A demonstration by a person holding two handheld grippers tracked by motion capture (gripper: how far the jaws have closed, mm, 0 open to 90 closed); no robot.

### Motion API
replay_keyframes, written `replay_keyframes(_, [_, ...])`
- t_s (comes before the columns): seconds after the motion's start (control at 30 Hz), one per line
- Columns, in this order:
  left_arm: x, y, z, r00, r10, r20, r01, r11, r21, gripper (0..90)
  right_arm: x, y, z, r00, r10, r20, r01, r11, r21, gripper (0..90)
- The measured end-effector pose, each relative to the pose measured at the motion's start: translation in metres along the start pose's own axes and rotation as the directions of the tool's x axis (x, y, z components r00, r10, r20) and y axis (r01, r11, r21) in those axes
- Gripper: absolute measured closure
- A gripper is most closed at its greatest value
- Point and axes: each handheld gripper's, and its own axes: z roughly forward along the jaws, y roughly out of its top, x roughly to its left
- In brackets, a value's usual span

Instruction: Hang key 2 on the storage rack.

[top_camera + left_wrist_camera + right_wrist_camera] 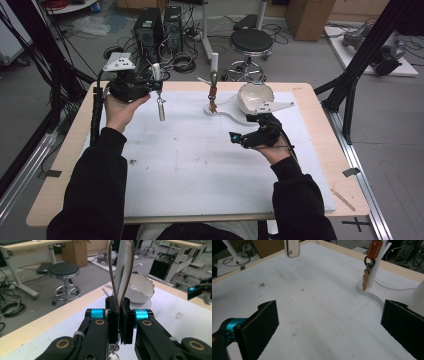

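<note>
Step as I read it: carrying fob (161, 109) to post (214, 62). Left gripper (157, 83) clamped on its loop (113, 277), well left of post; fob hangs long axis vertical, tip down. Right gripper (235, 136) jaws wide apart, empty, near post. Next probably needs the loop lined up with the post

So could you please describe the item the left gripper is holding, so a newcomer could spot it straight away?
Start at the white mat covering the table. Above its far left corner, the left gripper is shut on a key ring with a silver bar dangling. The other key bunch hangs from the white stand instead.
</note>
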Motion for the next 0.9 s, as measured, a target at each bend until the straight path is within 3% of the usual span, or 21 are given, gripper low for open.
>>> replay_keyframes(0.07, [0.001, 0.002, 0.003, 0.9996, 0.026, -0.010, -0.027, 0.9996, -0.006, 86.4, -0.001, -0.005, -0.006, 0.9999, 0.002, 0.011, -0.002, 1.000, -0.002, 0.6])
replay_keyframes(0.27, [0.002, 0.014, 0.014, 0.9986, 0.050, -0.021, -0.049, 0.9987, 0.012, 86.4, -0.012, -0.023, -0.022, 0.9981, 0.020, 0.058, -0.018, 1.000, -0.026, 0.6])
replay_keyframes(0.33, [0.000, 0.017, 0.021, 0.9958, 0.078, -0.047, -0.077, 0.9969, 0.014, 86.4, -0.015, -0.028, -0.027, 0.9968, 0.018, 0.078, -0.017, 1.000, -0.023, 0.6])
replay_keyframes(0.43, [-0.001, 0.021, 0.034, 0.9943, 0.091, -0.056, -0.090, 0.9955, 0.031, 86.4, -0.018, -0.036, -0.035, 0.9936, 0.025, 0.110, -0.018, 0.998, -0.060, 0.6])
replay_keyframes(0.57, [0.002, 0.026, 0.045, 0.9942, 0.090, -0.059, -0.088, 0.9954, 0.038, 86.4, -0.026, -0.054, -0.046, 0.9885, 0.045, 0.144, -0.036, 0.997, -0.067, 0.6])
replay_keyframes(0.9, [0.022, 0.041, 0.060, 0.9937, 0.038, -0.105, -0.038, 0.9993, 0.008, 86.4, -0.029, -0.089, -0.062, 0.9819, 0.087, 0.168, -0.071, 0.993, -0.099, 0.6])
